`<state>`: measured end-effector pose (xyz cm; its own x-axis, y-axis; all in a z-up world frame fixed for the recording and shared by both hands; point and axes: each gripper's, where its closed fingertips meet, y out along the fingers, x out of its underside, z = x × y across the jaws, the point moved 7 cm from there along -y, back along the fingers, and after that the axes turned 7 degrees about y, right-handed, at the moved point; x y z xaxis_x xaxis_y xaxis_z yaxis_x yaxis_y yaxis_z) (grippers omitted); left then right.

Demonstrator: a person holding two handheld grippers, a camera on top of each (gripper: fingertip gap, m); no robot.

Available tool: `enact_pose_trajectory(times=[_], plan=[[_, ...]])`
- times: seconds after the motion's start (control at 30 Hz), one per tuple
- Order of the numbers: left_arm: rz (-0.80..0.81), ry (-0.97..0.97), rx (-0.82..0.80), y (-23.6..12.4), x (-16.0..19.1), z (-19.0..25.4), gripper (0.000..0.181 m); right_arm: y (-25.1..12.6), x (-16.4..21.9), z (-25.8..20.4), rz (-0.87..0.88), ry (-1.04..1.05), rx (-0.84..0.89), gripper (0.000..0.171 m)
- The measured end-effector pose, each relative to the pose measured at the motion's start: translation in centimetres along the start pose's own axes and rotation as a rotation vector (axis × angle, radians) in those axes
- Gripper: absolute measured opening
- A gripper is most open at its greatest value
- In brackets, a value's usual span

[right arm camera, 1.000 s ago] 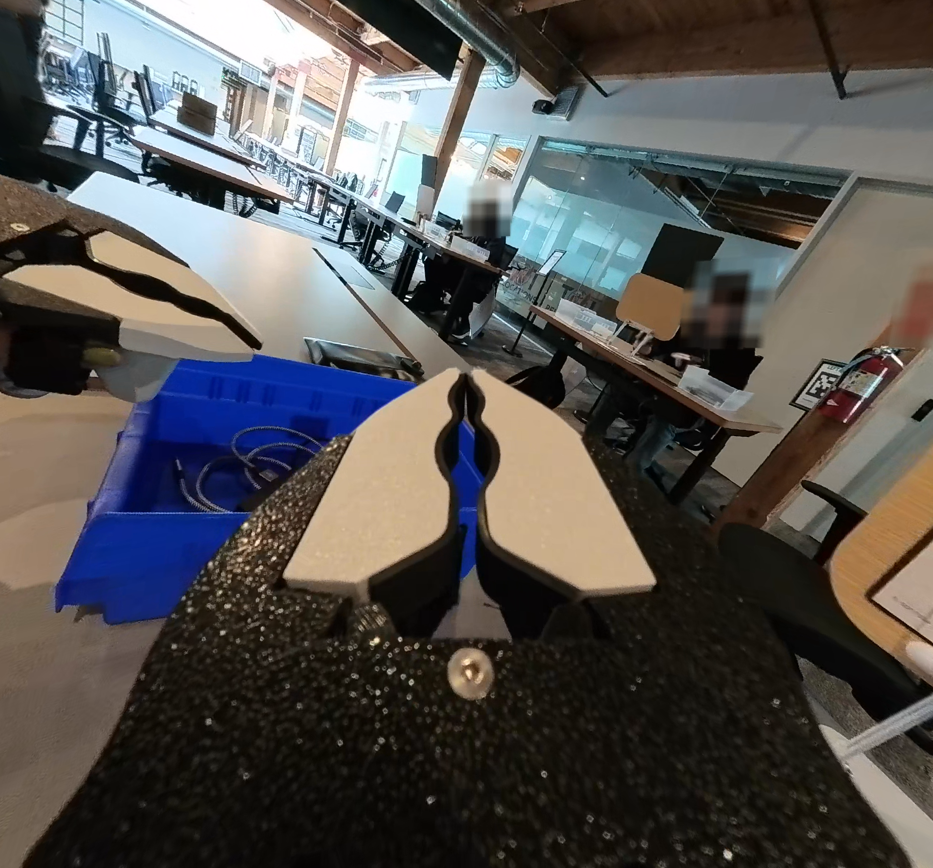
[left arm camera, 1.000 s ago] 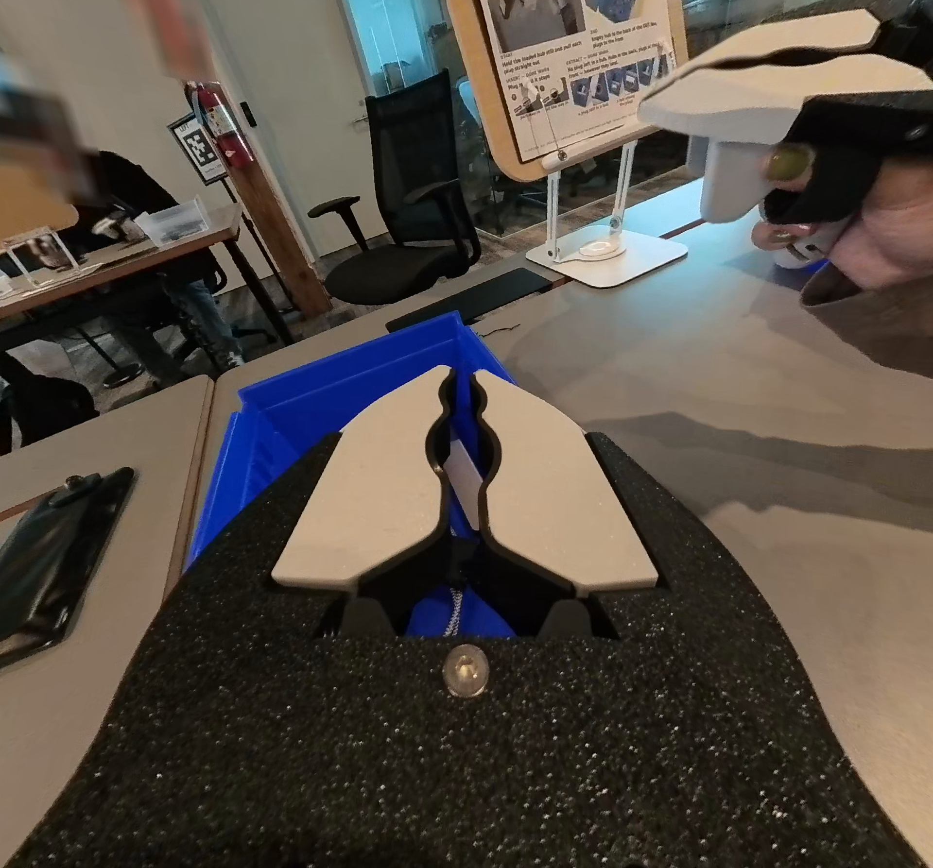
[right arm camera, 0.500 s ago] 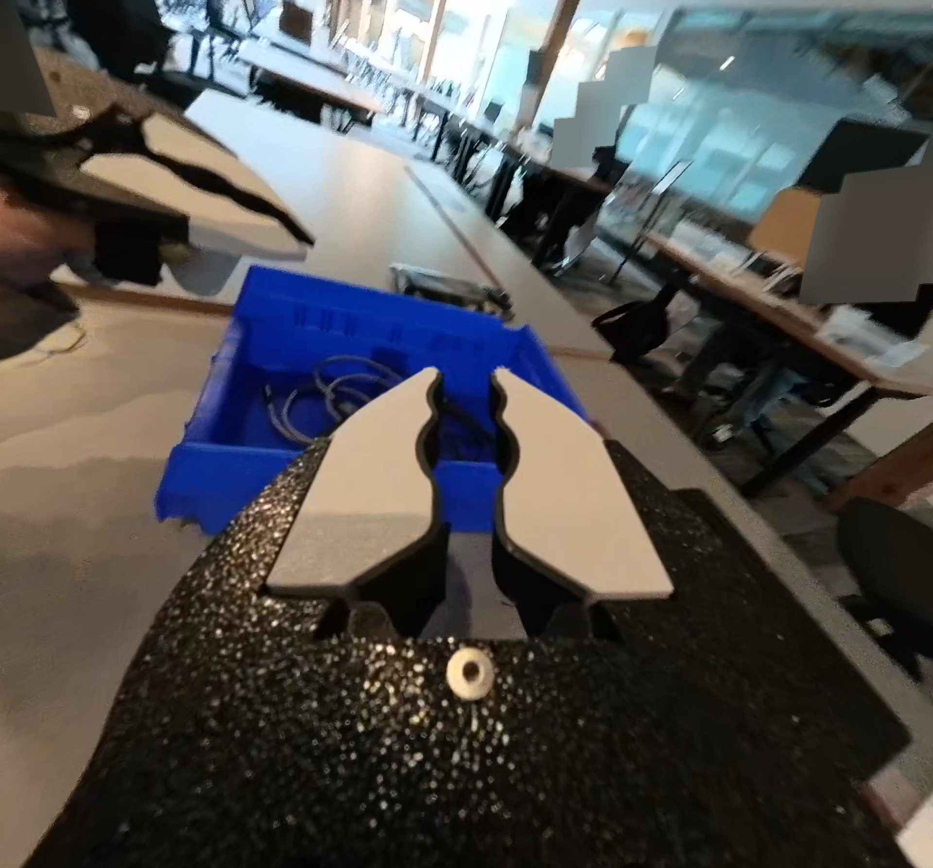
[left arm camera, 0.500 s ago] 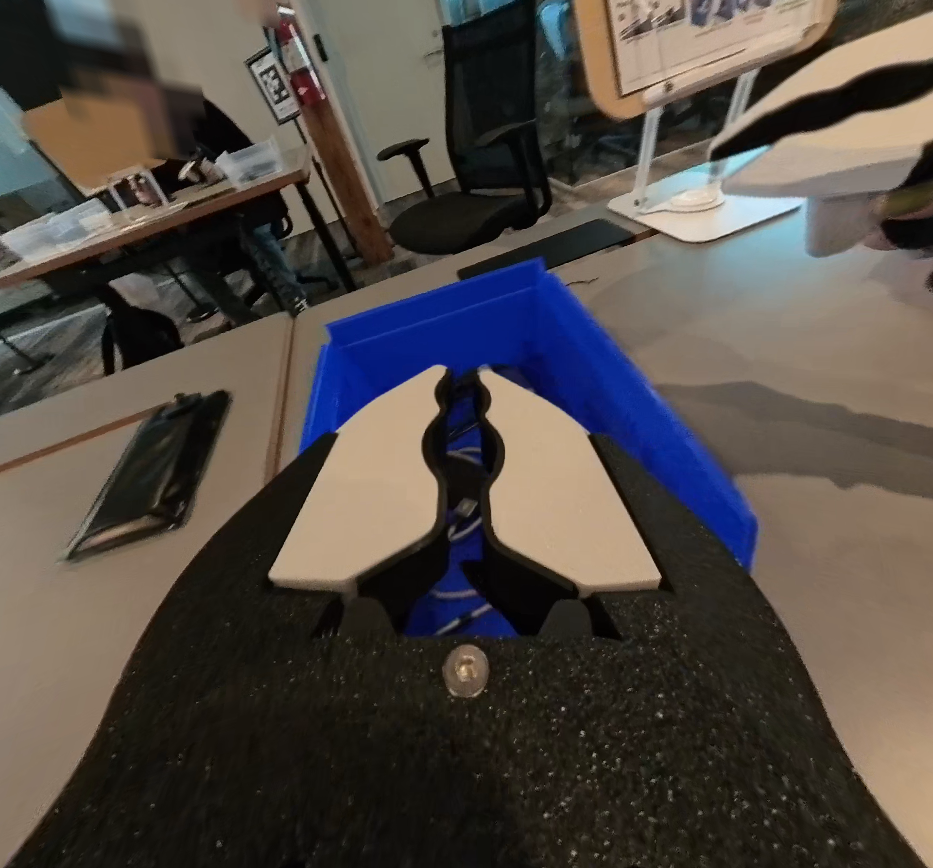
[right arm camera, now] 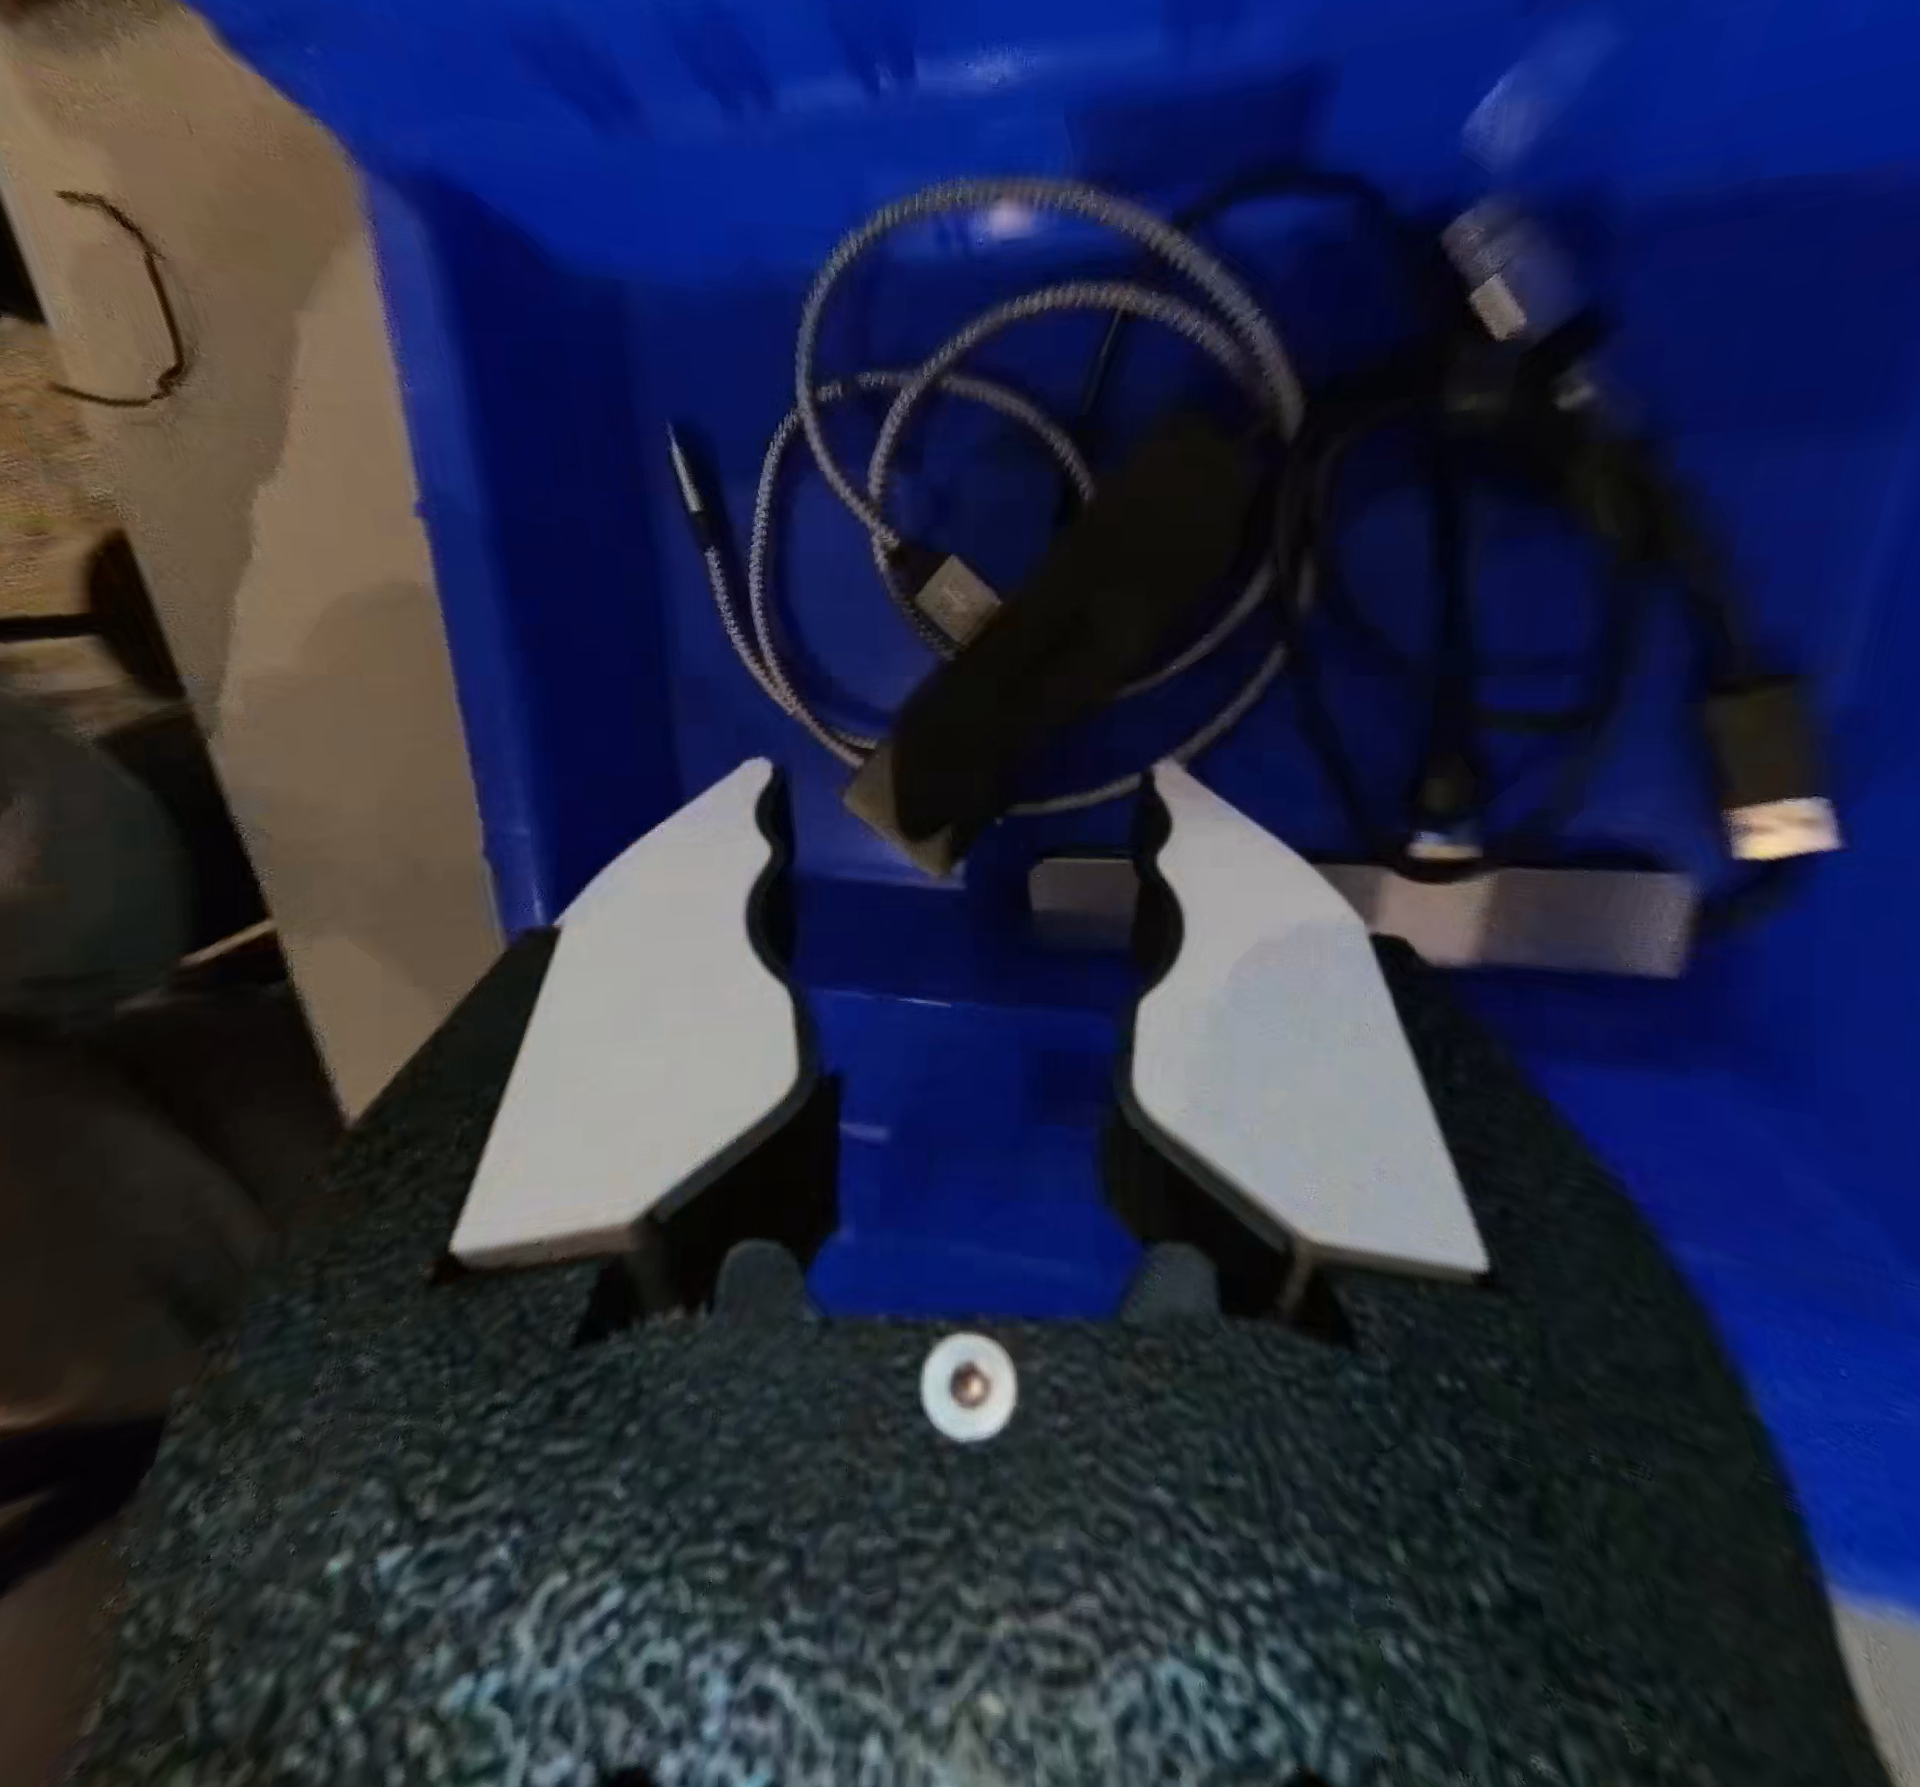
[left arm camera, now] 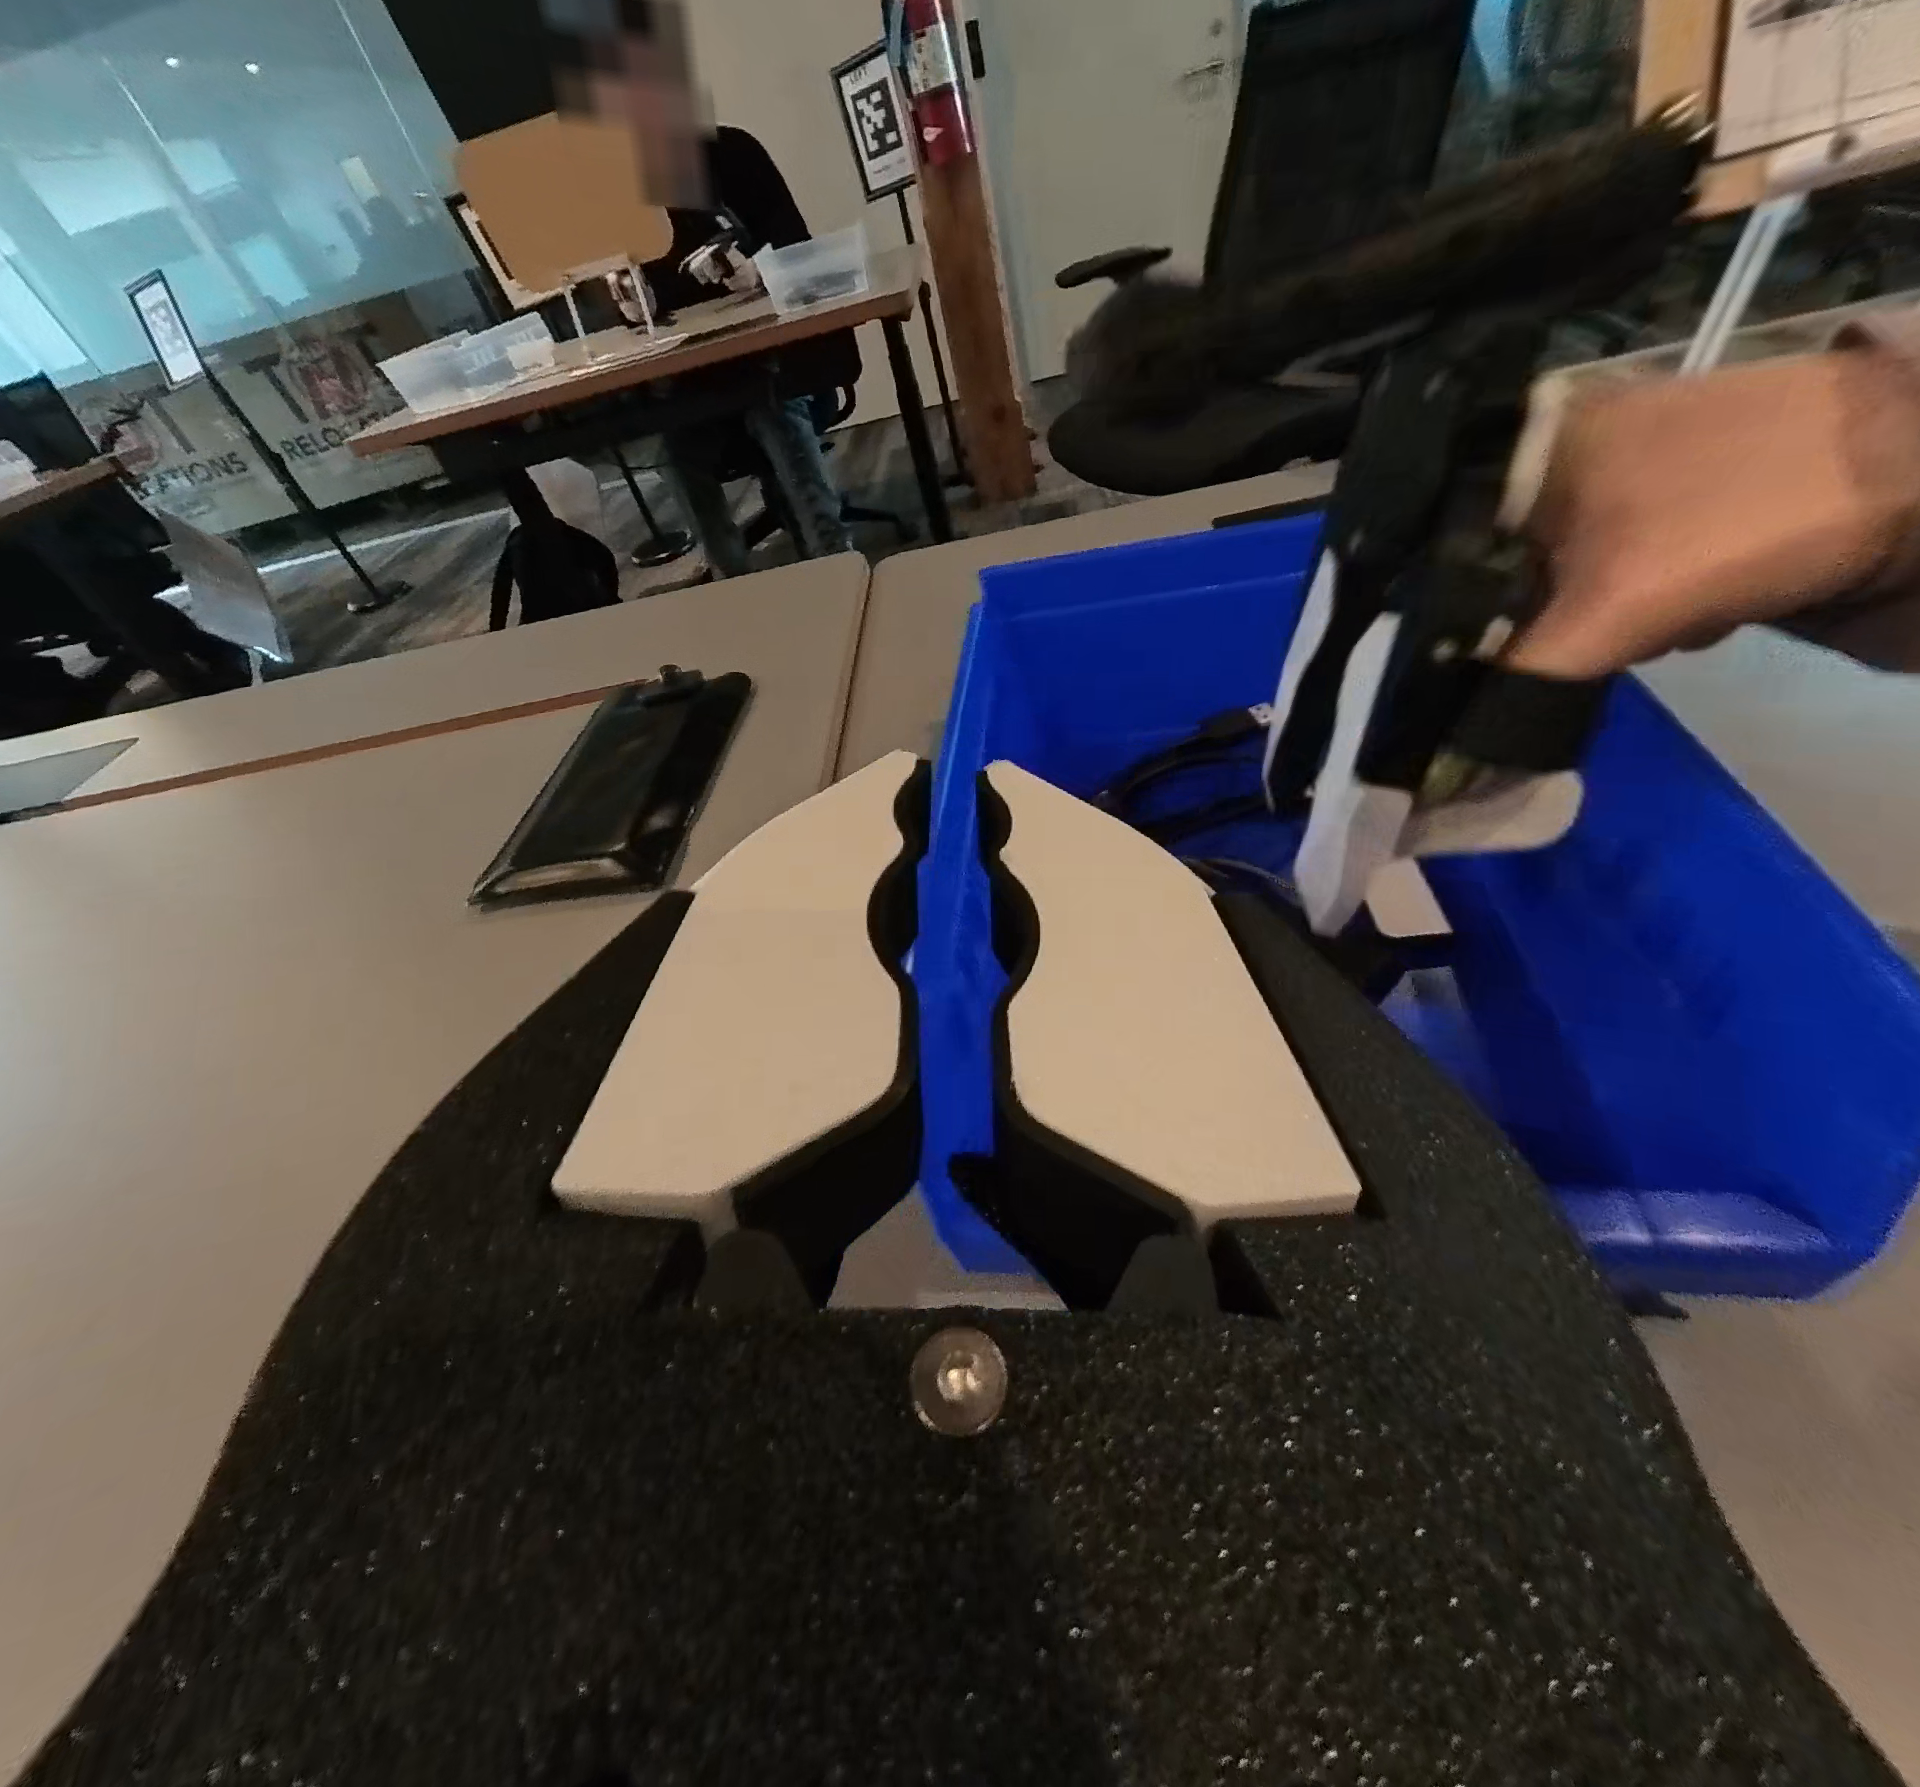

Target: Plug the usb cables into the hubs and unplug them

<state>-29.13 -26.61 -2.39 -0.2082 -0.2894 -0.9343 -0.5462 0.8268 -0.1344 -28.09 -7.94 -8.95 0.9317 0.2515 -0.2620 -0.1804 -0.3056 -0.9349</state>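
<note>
A blue bin [left arm camera: 1662,1010] stands on the grey table. In the right wrist view it [right arm camera: 623,127] holds a black hub [right arm camera: 1060,615], a silver hub [right arm camera: 1455,906], a coiled grey braided USB cable [right arm camera: 1039,324] and a black cable [right arm camera: 1600,511] with plugs. My right gripper [right arm camera: 961,781] is open and empty, pointing down into the bin just above the black hub's near end. It also shows in the left wrist view [left arm camera: 1304,854], held by a hand. My left gripper [left arm camera: 951,781] is shut to a narrow slit and empty, at the bin's near left corner.
A flat black pouch [left arm camera: 623,781] lies on the table left of the bin. A black office chair [left arm camera: 1299,283] and a stand with a printed sheet [left arm camera: 1818,2] are behind it. A person sits at another table [left arm camera: 644,366] farther back.
My right gripper has swung down into the bin and opened. My left gripper has moved from over the bin to its near left corner and stays shut.
</note>
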Motion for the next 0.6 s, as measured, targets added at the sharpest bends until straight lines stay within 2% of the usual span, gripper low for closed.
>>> enact_pose_trajectory(times=[0.1, 0.23, 0.27, 0.33, 0.37, 0.47, 0.6], plan=[[0.0, -0.01, 0.003, -0.2, 0.1, -0.3, 0.008, 3.1, -0.2, 0.4, -0.145, 0.105, -0.042, 0.068], [0.026, -0.027, 0.006, -0.5, -0.1, -0.5, 0.008, 4.6, 0.0, 1.0, -0.239, 0.138, 0.053, 0.077], [0.031, -0.031, 0.011, -0.6, -0.1, -0.5, 0.008, 4.8, 0.0, 0.9, -0.242, 0.132, 0.068, 0.075], [0.035, -0.037, 0.016, -0.6, -0.1, -0.4, 0.008, 5.1, 0.0, 0.8, -0.257, 0.131, 0.1, 0.059], [0.034, -0.039, 0.018, -0.6, -0.2, -0.4, 0.008, 5.2, 0.1, 0.7, -0.255, 0.131, 0.1, 0.045], [0.033, -0.046, 0.022, -0.5, -0.2, -0.4, 0.011, 4.7, 0.1, 0.8, -0.213, 0.124, 0.097, 0.041], [0.039, -0.083, 0.036, -0.3, -0.2, -0.4, 0.025, 2.0, -0.4, 0.3, 0.012, 0.075, 0.071, 0.037]])
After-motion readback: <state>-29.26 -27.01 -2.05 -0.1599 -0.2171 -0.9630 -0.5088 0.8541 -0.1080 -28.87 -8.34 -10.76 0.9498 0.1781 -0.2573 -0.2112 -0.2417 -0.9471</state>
